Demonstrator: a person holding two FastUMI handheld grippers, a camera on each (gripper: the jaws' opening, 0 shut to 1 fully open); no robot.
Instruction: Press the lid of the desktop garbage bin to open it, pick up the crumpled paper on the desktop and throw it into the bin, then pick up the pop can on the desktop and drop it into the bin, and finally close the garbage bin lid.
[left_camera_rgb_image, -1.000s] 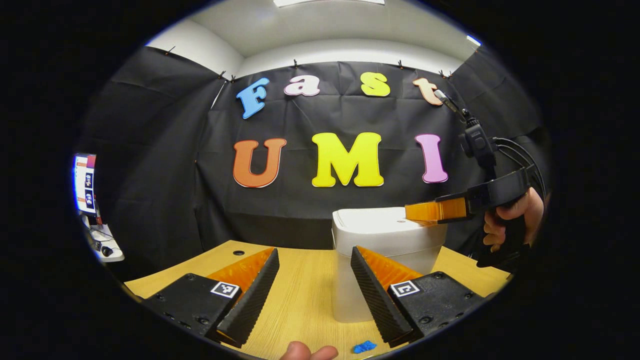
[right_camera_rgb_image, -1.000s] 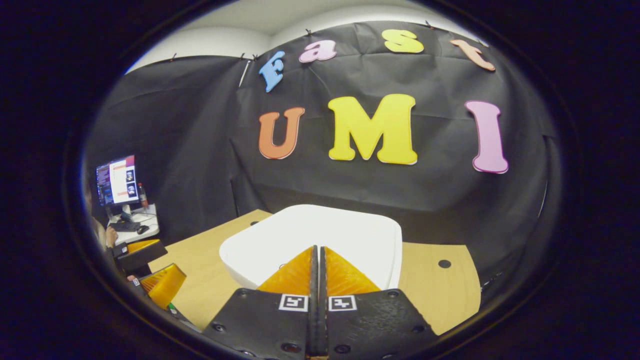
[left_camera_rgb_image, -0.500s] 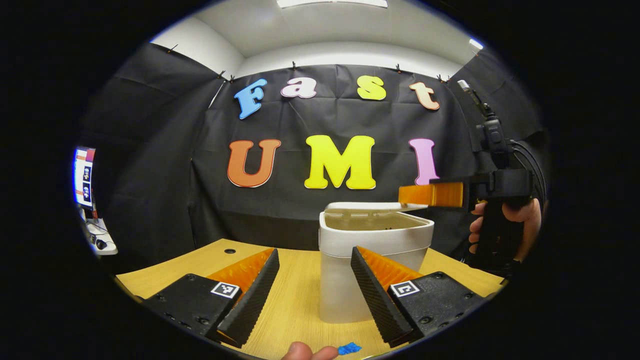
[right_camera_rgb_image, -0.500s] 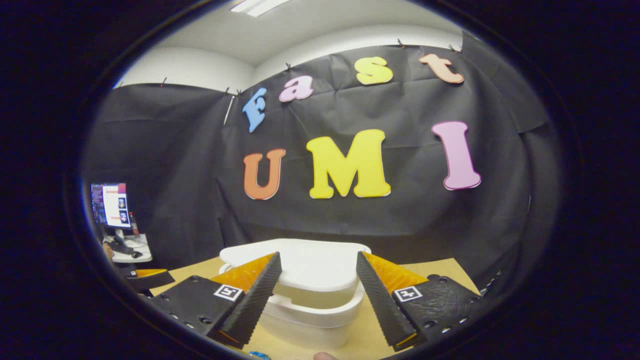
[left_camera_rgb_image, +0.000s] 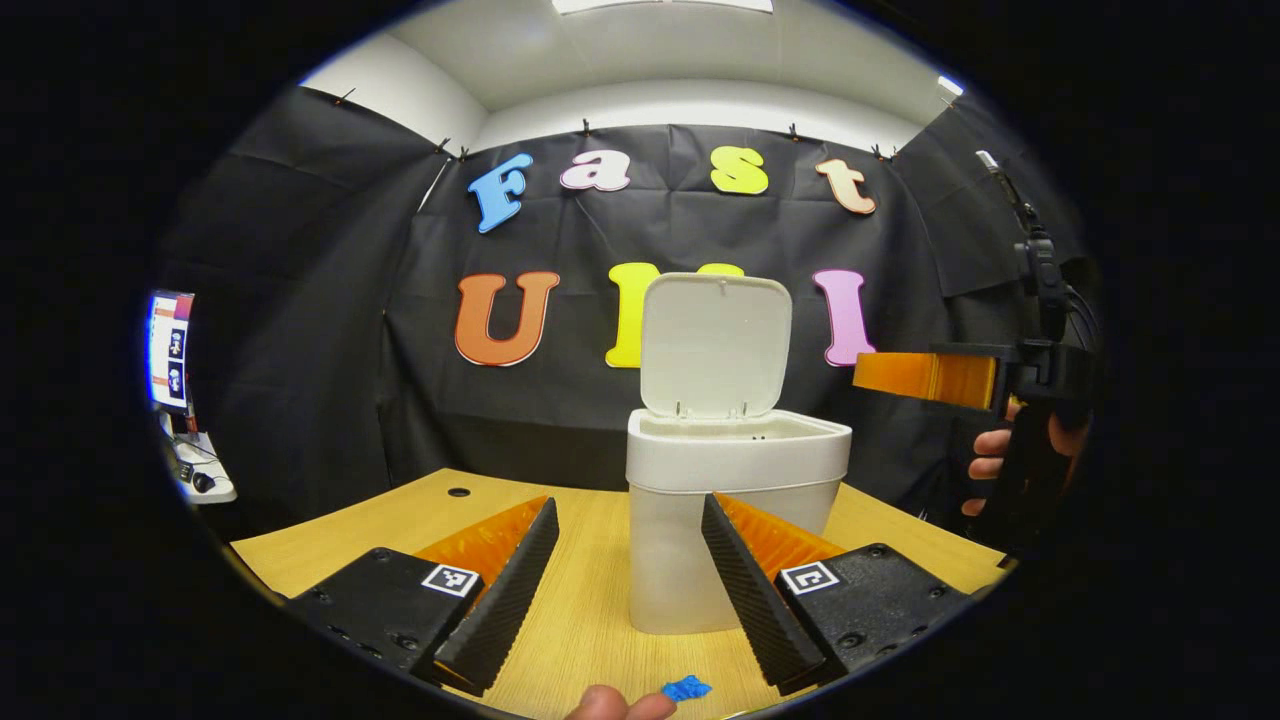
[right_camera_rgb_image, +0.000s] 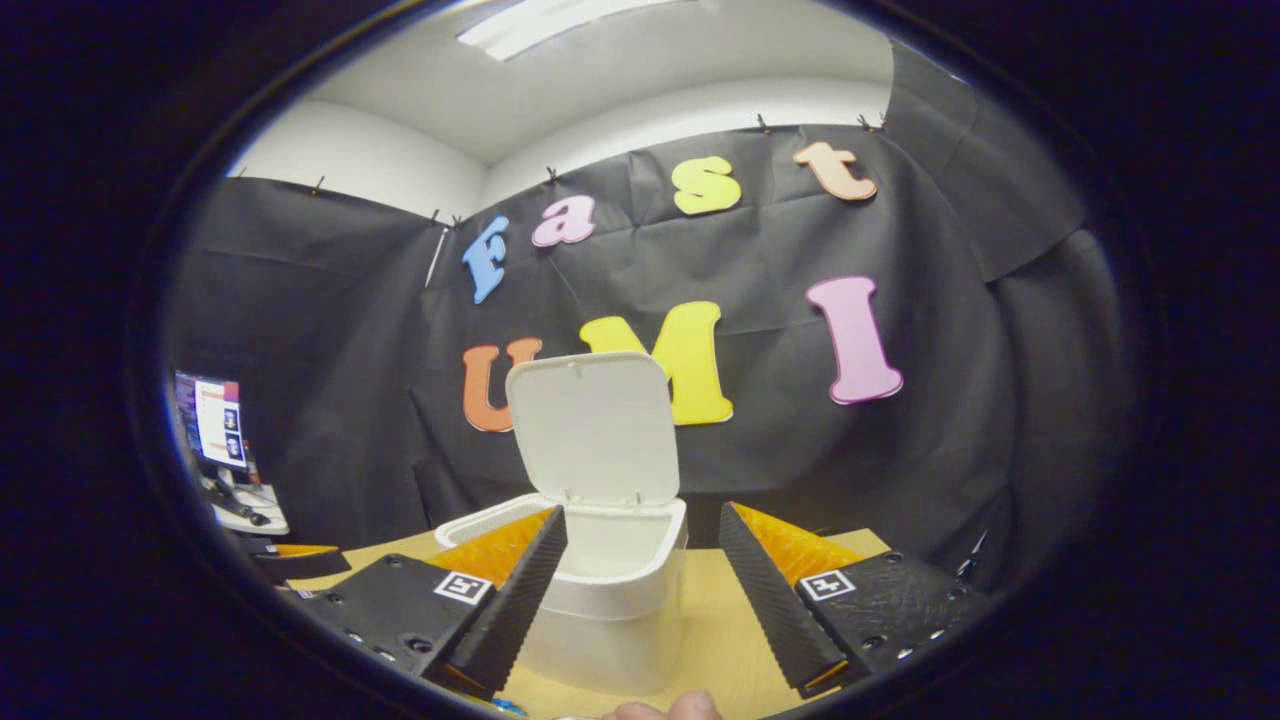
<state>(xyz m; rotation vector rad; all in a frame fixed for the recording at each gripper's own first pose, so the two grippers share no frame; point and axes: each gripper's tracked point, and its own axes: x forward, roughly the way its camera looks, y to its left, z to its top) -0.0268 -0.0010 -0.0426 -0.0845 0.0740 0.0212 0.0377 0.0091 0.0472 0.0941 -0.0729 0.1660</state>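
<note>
Left gripper view: left hand-held gripper (left_camera_rgb_image: 625, 590) low over the wooden desk (left_camera_rgb_image: 590, 620), fingers spread apart, empty. White garbage bin (left_camera_rgb_image: 735, 520) just ahead on the desk, lid (left_camera_rgb_image: 715, 345) standing upright, open. Right hand-held gripper (left_camera_rgb_image: 925, 375) held beside the bin's rim. Right gripper view: right hand-held gripper (right_camera_rgb_image: 640, 600) parted, empty, bin (right_camera_rgb_image: 600, 600) beyond.

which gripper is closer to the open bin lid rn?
Right. The right gripper hangs just beside the raised bin lid, level with it. The left gripper sits low over the desk, in front of the bin.
</note>
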